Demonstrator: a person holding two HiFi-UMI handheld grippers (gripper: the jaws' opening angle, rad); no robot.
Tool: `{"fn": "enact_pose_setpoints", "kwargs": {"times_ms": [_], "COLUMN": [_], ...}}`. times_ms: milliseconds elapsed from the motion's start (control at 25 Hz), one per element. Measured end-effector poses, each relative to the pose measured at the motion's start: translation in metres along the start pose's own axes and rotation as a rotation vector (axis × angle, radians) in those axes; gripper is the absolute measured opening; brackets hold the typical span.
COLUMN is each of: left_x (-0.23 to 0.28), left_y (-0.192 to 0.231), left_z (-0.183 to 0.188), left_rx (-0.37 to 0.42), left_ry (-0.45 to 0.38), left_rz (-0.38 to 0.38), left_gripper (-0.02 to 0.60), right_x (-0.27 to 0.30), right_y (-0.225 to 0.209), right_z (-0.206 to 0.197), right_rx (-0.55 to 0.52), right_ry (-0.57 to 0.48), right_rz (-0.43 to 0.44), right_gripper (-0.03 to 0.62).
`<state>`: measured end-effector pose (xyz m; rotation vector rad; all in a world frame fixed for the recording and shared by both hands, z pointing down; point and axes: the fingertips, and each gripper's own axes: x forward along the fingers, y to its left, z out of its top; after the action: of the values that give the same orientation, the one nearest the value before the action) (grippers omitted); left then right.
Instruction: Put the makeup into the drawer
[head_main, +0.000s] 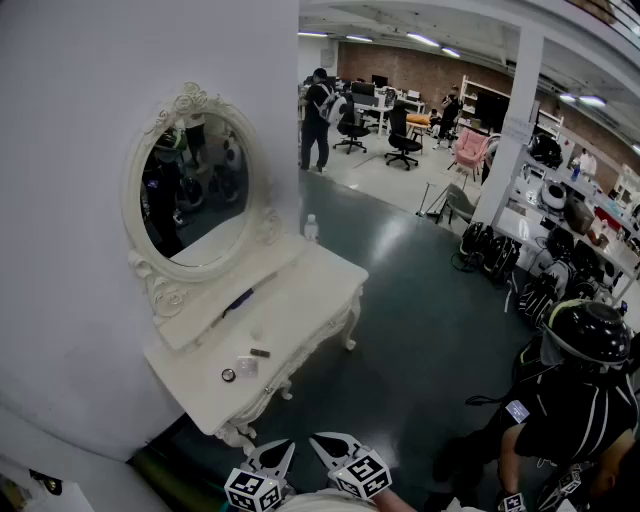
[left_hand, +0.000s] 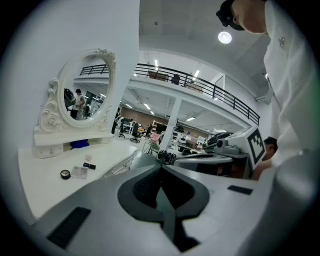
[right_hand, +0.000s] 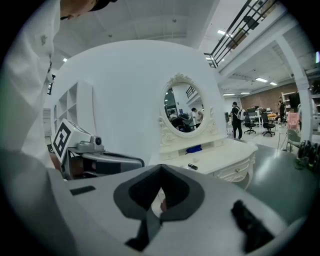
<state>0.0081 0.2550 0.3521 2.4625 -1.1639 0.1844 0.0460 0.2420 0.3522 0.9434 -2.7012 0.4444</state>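
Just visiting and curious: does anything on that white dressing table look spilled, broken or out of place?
Nothing stands out. The dressing table stands level, its mirror looks whole, and the small makeup pieces lie together on top.

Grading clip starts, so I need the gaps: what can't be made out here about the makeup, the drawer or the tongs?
Makeup kinds: small round black compact, clear flat packet and short dark tube on the white dressing table are too small in every view.
Drawer inside: hidden behind its carved white front, right gripper view.
Cut off at head view's bottom edge: rear bodies of left tongs and right tongs.
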Motion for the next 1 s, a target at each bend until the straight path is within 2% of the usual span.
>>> {"fn": "enact_pose_setpoints", "kwargs": {"times_ms": [360, 560, 1000], "left_x": [0.002, 0.000, 0.007], "left_y": [-0.005, -0.007, -0.009], "left_z": [0.001, -0.010, -0.015], "left_rx": [0.010, 0.019, -0.010], "left_ry": [0.010, 0.010, 0.005], "left_rz": [-0.005, 0.004, 0.059], "left_gripper": [0.011, 0.011, 0.011], "right_x": [-0.002, -0.009, -0.014], "right_y": [0.000, 0.000, -0.019], "right_z": [-0.004, -0.008, -0.021], "right_rx": [0.002, 0.045, 0.031], "right_ry": [-0.004, -0.051, -0.017], "right_rz": [-0.004, 0.011, -0.013], "right_gripper": [0.008, 0.008, 0.008]}}
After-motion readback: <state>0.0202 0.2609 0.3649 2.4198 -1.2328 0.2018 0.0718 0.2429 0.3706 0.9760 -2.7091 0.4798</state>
